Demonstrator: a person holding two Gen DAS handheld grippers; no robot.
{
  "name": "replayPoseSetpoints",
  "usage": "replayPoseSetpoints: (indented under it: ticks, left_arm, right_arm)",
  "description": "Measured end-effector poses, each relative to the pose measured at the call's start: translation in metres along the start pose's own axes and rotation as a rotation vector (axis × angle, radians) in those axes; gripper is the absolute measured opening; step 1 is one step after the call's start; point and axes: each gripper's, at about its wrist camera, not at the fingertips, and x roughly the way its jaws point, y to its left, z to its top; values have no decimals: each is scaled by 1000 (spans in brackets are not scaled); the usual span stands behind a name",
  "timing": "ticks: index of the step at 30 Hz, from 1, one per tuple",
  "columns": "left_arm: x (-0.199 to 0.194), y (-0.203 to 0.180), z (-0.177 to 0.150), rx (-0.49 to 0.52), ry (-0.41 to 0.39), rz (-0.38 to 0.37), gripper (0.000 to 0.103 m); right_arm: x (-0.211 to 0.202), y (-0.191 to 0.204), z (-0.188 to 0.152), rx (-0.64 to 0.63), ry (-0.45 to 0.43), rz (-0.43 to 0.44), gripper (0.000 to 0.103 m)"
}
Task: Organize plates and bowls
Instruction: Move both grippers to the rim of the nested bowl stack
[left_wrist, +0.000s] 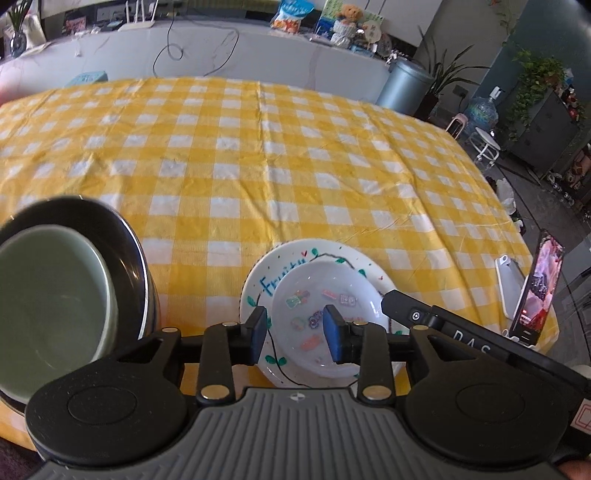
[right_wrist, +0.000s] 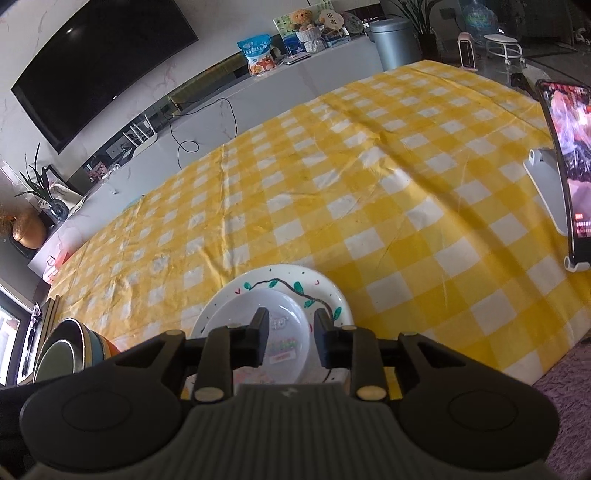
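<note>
On the table (left_wrist: 295, 155), spread with a yellow checked cloth, the crockery already sits in two piles near the front edge. A small clear dish (left_wrist: 328, 314) with stickers lies inside the white painted plate (left_wrist: 258, 280), a little off centre toward the plate's right side as the left wrist view shows it. To the left, a green bowl (left_wrist: 48, 295) is nested in a dark bowl (left_wrist: 125, 236); in the right wrist view that pile seems to have further coloured bowls below it, though how many is hard to tell.

The left gripper (left_wrist: 295, 328) hangs over the dish with its jaws partly apart and nothing between the pads. The right gripper (right_wrist: 291, 339) is likewise part open above the same dish and plate, holding nothing; one of its fingers shows at the plate's right rim in the left wrist view.

No loose plate or bowl is visible on the rest of the cloth; only a phone on a stand (right_wrist: 569, 166) stands at the right. By this look the sorting is nearly or fully done, with plates stacked in one place and bowls in another. What may remain is to centre the dish or draw both hands away.
</note>
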Motion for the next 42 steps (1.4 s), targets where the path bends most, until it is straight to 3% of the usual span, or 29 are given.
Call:
replayPoseSetpoints:
  ticks: [6,10,20,29,42]
  left_arm:
    - [-35,8,9,35,-88,-2,55]
    - [-54,20,13,49,-117,20,59]
    - [-88,76,21,-30,-160,83,69]
    - [-103,132,18,-92,-169,156,71]
    - [-74,177,-2,-195,-72,81,71]
  right_arm:
    - [-20,19,2,-40,-43,31,38]
    - [-31,36,-1,-68,-64,60,40]
    - [-36,84,-14,-122,-23,159,70]
    - [-13,120,-31,-173,71,165,71]
    - [20,153,-45,-194,187,148,69]
